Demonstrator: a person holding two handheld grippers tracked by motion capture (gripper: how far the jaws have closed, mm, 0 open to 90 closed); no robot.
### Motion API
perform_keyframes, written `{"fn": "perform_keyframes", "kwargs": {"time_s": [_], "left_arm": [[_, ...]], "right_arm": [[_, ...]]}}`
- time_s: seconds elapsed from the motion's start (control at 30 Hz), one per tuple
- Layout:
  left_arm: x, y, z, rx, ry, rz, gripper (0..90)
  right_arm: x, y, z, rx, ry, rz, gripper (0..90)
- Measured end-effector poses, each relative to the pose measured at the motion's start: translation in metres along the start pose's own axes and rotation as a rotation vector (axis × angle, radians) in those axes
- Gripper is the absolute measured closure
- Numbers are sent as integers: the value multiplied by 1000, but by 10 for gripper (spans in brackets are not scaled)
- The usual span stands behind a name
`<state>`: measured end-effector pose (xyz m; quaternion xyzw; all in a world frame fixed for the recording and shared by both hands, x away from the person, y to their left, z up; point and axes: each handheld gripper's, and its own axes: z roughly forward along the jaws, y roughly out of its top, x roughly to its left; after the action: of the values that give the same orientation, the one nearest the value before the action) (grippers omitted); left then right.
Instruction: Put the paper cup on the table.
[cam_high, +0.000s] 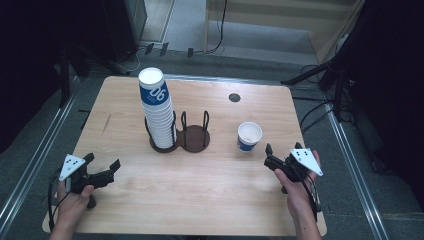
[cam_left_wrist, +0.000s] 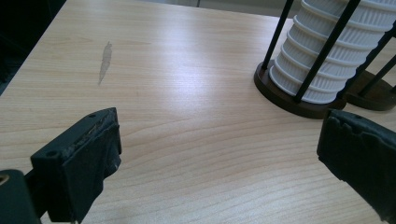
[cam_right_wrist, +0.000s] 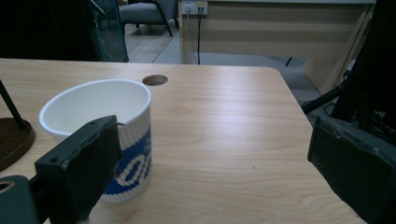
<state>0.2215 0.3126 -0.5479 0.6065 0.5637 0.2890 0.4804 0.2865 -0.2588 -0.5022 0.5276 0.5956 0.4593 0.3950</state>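
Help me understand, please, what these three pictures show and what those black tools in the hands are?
A person holds a hand-operated gripper in each hand. The high view looks down on the wooden table; the other two pictures come from cameras riding on each gripper. The left gripper and the right gripper both have open fingers and hold nothing. On the table stands a dark holder with a tall stack of cups in one of its two rings. A single paper cup stands just ahead of the right gripper, apart from its fingers.

The surface (cam_high: 125, 210) is pale wood-grain laminate, smooth with a soft sheen. The single cup (cam_right_wrist: 109, 140) looks like matt white paper, ribbed outside with blue print. The holder (cam_high: 194, 140) is dark wood with thin black metal rods.
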Motion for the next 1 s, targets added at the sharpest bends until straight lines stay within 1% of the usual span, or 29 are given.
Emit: {"fn": "perform_keyframes", "kwargs": {"time_s": [0.1,0.23,0.4,0.57,0.73,0.93,1.0], "left_arm": [[0,0,0,0,0,0,4],[0,0,0,1,0,1,4],[0,0,0,2,1,2,4],[0,0,0,1,0,1,4],[0,0,0,1,-2,1,4],[-1,-1,1,5,3,4,4],[-1,0,1,5,2,5,4]], "right_arm": [[-7,-4,-3,12,1,7,29],[-14,-9,-7,17,-14,5,31],[-22,-14,-11,21,-22,29,31],[-30,-20,-16,28,-33,39,31],[-38,-25,-22,37,-51,36,31],[-46,-30,-28,41,-59,40,31],[-49,-33,-30,49,-62,30,31]]}}
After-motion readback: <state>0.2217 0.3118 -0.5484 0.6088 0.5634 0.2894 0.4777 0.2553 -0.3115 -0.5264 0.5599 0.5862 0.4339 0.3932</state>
